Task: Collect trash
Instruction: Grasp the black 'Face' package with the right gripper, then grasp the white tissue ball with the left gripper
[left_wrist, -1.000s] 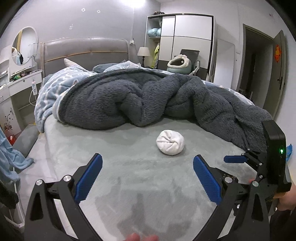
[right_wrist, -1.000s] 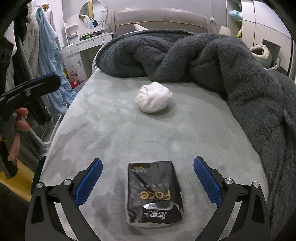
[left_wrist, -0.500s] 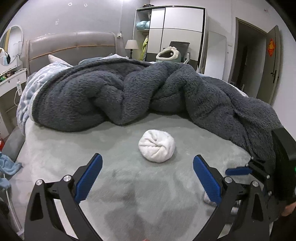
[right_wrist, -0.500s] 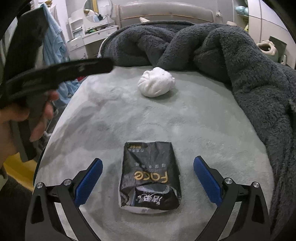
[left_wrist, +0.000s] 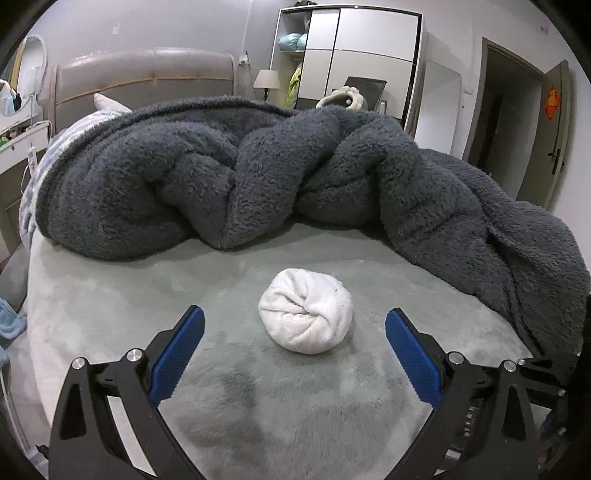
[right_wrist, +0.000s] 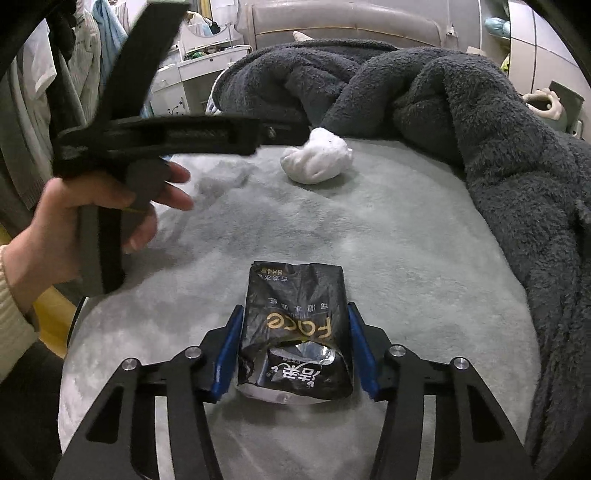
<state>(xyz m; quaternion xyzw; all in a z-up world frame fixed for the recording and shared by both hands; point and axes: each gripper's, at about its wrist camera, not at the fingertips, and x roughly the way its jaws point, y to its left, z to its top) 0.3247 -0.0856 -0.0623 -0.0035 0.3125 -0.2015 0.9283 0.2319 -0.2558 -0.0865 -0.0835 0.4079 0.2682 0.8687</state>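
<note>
A white crumpled ball of tissue (left_wrist: 306, 311) lies on the grey-green bed sheet (left_wrist: 110, 295), and it also shows in the right wrist view (right_wrist: 317, 160). My left gripper (left_wrist: 294, 326) is open, its blue pads on either side of the ball and just short of it. A black torn wrapper (right_wrist: 295, 332) lies on the sheet near the bed's foot. My right gripper (right_wrist: 295, 332) has closed its blue pads against both sides of the wrapper. The left gripper's body (right_wrist: 159, 136) and the hand holding it show in the right wrist view.
A heaped dark grey fleece blanket (left_wrist: 258, 177) covers the far and right part of the bed. A headboard (left_wrist: 144, 81), a wardrobe (left_wrist: 347, 55), a door (left_wrist: 554, 129) and a white dresser (right_wrist: 199, 81) stand around. Clothes (right_wrist: 44, 92) hang at the left.
My left gripper has moved forward to the white ball. My right gripper has moved forward and closed on the black wrapper.
</note>
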